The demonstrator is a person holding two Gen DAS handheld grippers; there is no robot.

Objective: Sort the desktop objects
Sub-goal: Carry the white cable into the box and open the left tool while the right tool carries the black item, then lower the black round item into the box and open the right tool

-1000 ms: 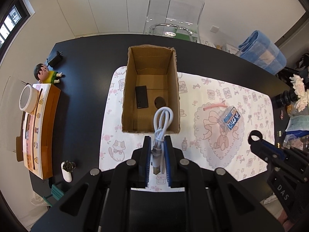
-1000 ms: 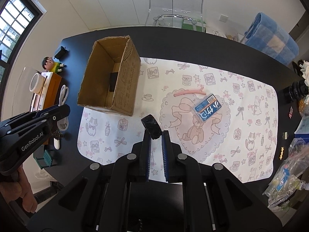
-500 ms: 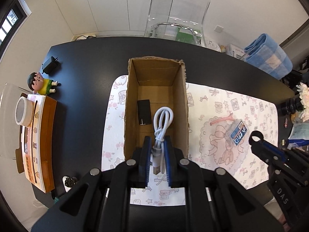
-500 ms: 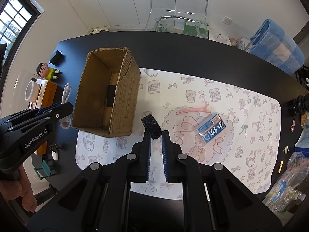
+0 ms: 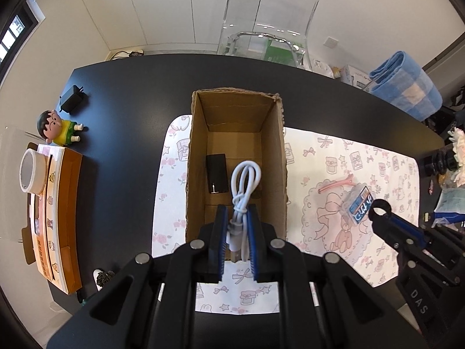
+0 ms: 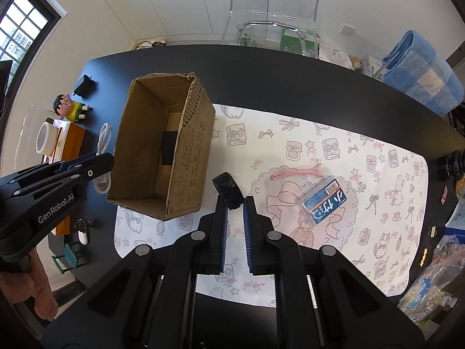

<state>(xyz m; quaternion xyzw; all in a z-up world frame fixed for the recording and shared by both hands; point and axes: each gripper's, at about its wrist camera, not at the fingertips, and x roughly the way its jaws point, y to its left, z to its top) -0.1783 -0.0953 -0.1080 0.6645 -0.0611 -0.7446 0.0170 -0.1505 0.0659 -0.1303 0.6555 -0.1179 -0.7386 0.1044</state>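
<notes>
A: Where is the coiled white USB cable (image 5: 242, 192) found, and how is it held?

B: It is pinched near its plug end between the blue-padded fingers of the left gripper (image 5: 236, 234), which is closed on it. The loop is seen hanging over the open brown cardboard box (image 5: 237, 107), where a flat black rectangular device (image 5: 216, 173) is already lying on the floor.

A: How is the cable expected to handle?

B: It is judged light, soft and floppy; the tied middle is probably the firmest place to be gripped, since loose loops may be snagged on the box wall.

A: And the right gripper (image 6: 234, 203)?

B: A small black ring-shaped band (image 6: 228, 189) is caught at its fingertips, so it is closed on that. It is held above the pink-printed white mat (image 6: 319, 133), just beside the box.

A: What else is left out?

B: A pink hair clip (image 6: 296, 172) and a clear case with a blue label (image 6: 324, 199) are left on the mat, near each other.
</notes>
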